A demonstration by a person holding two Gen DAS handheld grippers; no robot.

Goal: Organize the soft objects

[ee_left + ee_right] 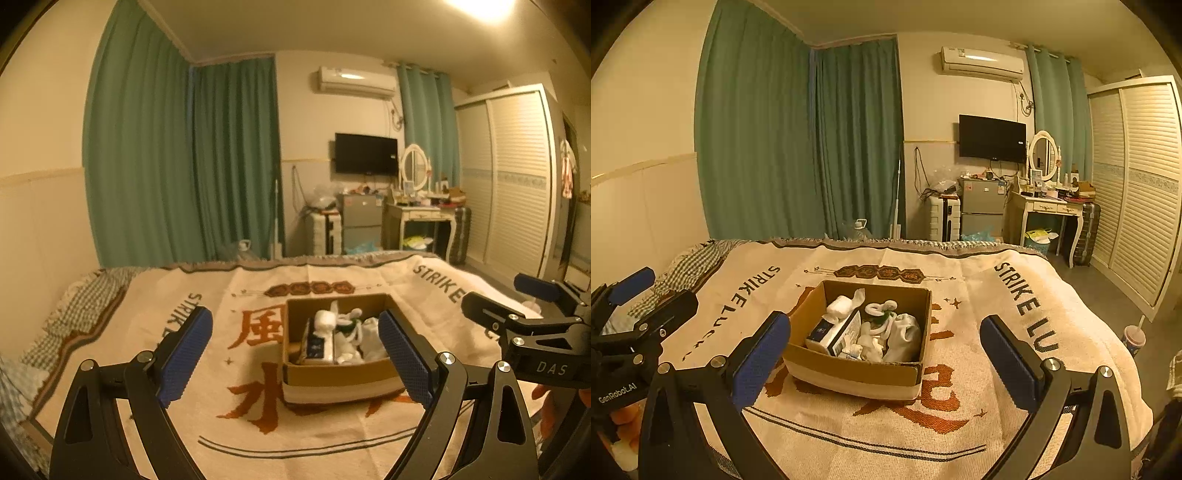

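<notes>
A bed fills the lower half of both views, covered by a cream woven blanket [960,424] with rust-red characters and black lettering along its sides; a green checked cloth [698,262] shows at its far left corner. Behind the bed hang green curtains [798,140], with a louvred white wardrobe [1145,177] on the right, a wall television [991,138] under an air conditioner [982,64], and a white dressing table [1049,210] with an oval mirror. In the middle of the blanket sits an open cardboard box [849,373], resting flat. Inside it lie the soft things: a rolled white cloth [837,307] at the back left, a pale bundle [905,338] at the right, a white looped piece [881,308] over something dark green, and a tissue pack [833,334] along the left wall. The right gripper [886,362] hovers near the box with its blue padded fingers spread wide and nothing between them. The left gripper [295,358] is likewise spread wide and holds nothing, its pads framing the box from the near side without touching it. Each gripper appears at the edge of the other's view, side by side and apart. A lidded drink cup [1133,338] with a straw stands on the floor to the right of the bed.
</notes>
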